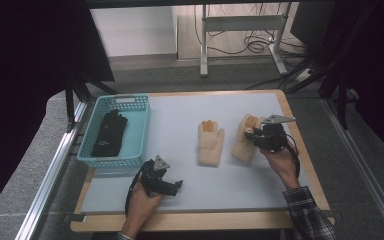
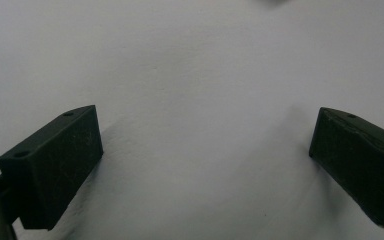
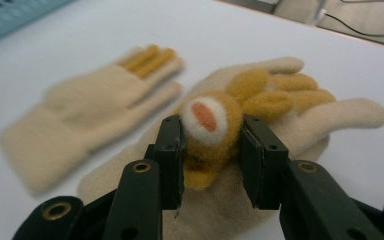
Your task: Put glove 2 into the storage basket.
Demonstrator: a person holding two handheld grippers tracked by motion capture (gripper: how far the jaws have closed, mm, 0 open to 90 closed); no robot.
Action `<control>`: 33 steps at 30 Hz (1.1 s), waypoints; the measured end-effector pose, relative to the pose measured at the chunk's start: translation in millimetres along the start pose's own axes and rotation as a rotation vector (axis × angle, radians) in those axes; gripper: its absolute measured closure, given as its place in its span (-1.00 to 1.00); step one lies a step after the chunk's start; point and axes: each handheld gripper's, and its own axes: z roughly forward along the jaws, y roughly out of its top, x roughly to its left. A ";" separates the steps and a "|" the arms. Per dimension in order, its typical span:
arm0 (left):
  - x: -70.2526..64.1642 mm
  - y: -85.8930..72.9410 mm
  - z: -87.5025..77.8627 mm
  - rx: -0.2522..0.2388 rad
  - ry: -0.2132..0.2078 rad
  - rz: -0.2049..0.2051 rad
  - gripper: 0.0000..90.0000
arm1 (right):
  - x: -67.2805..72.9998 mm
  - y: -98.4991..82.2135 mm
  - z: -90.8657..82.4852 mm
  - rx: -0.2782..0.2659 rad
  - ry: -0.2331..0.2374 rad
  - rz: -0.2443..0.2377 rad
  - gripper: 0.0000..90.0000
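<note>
1. High view: on the pale counter (image 1: 180, 165) two cream gloves lie side by side, well right of a teal basket (image 1: 140, 131) that holds a black glove (image 1: 109, 132). The right claw (image 1: 252, 134) sits over the right-hand cream glove (image 1: 242, 147), at its fingertip end, with the person's right hand (image 1: 282, 162) behind it. The other cream glove (image 1: 210, 143) lies flat, palm-length toward the person, apart from either claw. The left claw (image 1: 176, 186) rests low near the counter's front edge, just below the basket, held in the left hand (image 1: 142, 200).

2. Left gripper view: the left claw (image 2: 205, 150) stands wide apart over bare counter surface, with nothing between its jaws.

3. Right gripper view: the right claw (image 3: 211, 150) is pinched on a fuzzy orange-yellow animal figure (image 3: 210, 125) with a white and pink patch, which sits on the right-hand cream glove (image 3: 290, 130); both pads press its sides. The other cream glove (image 3: 90, 107) lies blurred to the left, its orange fingertips pointing away, and a corner of the basket (image 3: 10, 12) shows at top left.
</note>
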 end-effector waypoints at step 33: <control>0.3 0.0 -0.2 0.003 0.000 0.004 -0.98 | 66.8 24.8 96.9 0.120 0.204 -0.126 0.07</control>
